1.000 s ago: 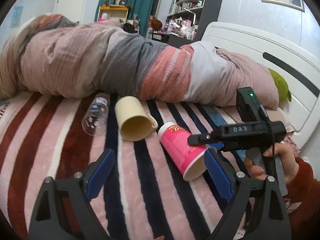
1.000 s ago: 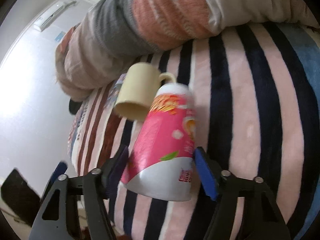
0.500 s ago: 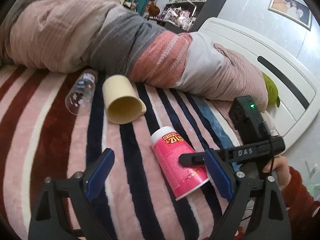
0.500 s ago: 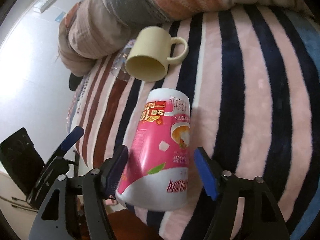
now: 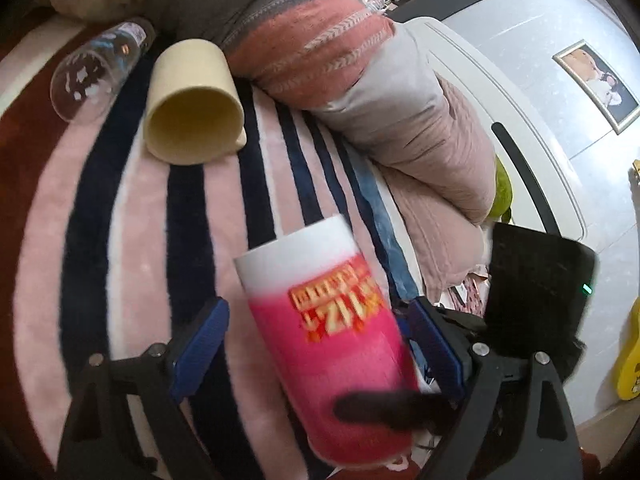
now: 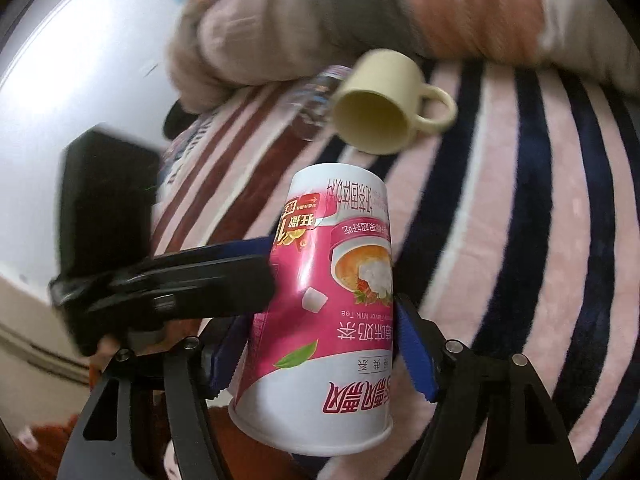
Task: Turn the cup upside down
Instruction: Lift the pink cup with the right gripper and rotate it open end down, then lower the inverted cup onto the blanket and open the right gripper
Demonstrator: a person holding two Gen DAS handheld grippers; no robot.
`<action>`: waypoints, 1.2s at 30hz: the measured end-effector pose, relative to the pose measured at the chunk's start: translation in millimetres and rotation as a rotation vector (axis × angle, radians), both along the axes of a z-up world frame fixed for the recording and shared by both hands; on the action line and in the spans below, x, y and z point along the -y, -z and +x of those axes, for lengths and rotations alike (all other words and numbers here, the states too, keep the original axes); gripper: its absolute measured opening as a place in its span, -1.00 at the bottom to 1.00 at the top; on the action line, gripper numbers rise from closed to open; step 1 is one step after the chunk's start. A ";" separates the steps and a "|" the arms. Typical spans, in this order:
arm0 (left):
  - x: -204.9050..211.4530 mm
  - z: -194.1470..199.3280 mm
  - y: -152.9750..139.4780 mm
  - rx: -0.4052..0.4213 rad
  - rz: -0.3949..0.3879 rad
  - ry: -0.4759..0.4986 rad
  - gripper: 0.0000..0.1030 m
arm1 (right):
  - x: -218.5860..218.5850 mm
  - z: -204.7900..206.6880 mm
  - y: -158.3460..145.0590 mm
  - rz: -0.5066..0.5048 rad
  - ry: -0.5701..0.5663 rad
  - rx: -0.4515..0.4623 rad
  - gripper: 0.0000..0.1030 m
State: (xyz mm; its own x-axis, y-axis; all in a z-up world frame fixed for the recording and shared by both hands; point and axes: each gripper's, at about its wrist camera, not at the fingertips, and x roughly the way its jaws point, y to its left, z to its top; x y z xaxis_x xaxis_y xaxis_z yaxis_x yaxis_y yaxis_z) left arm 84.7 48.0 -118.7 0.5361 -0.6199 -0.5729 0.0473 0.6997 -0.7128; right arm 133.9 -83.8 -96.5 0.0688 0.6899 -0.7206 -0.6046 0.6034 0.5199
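right hand-held gripper pinching pink paper cup near its rim, base away, above striped bed | left hand-held gripper spread around it | risk: thin wall buckles or slips when the grip changes

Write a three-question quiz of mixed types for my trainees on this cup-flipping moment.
1. True or false: the pink paper cup sits between the fingers of the right gripper.
2. The yellow mug is: A) upright B) lying on its side C) stacked on the pink cup.
3. Fill in: beside the mug lies a clear plastic ____.

Key: 1 true; 2 B; 3 cup. All three rest on or over the striped blanket; the left gripper brackets the pink cup, fingers open.
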 end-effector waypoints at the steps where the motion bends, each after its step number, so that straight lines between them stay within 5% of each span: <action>1: 1.6 0.2 -0.8 -0.001 0.012 -0.008 0.72 | -1.2 -5.3 -4.0 -0.003 -0.013 0.025 0.28; 8: -1.6 -4.2 -21.7 0.096 0.057 -0.023 0.09 | -6.7 -20.6 -15.7 -0.036 -0.042 0.113 0.31; 19: 36.7 -8.2 -73.7 0.443 0.448 0.009 0.07 | -3.8 -18.4 -35.8 0.009 -0.016 0.347 0.18; 25: 45.4 -7.9 -62.6 0.450 0.501 0.083 0.07 | 0.2 -27.5 -21.6 -0.030 -0.039 0.521 0.18; 28: 48.4 -11.4 -56.4 0.432 0.486 0.107 0.08 | 3.0 -30.1 -13.2 -0.045 -0.061 0.525 0.18; 32: 47.8 -13.9 -52.0 0.401 0.449 0.101 0.19 | 4.8 -29.2 -10.5 -0.038 -0.055 0.495 0.19; 36: 40.8 -23.4 -59.0 0.397 0.425 0.042 0.89 | 4.3 -33.3 -14.6 -0.062 -0.056 0.502 0.33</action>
State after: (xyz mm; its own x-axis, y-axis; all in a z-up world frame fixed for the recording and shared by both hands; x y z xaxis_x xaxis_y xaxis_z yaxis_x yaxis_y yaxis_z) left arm 61.3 7.2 -59.7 0.7406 -0.4050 -0.5362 0.2878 0.9123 -0.2914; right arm 100.6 -88.1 -81.9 0.3818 0.6591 -0.6480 -0.8028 0.5839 0.1209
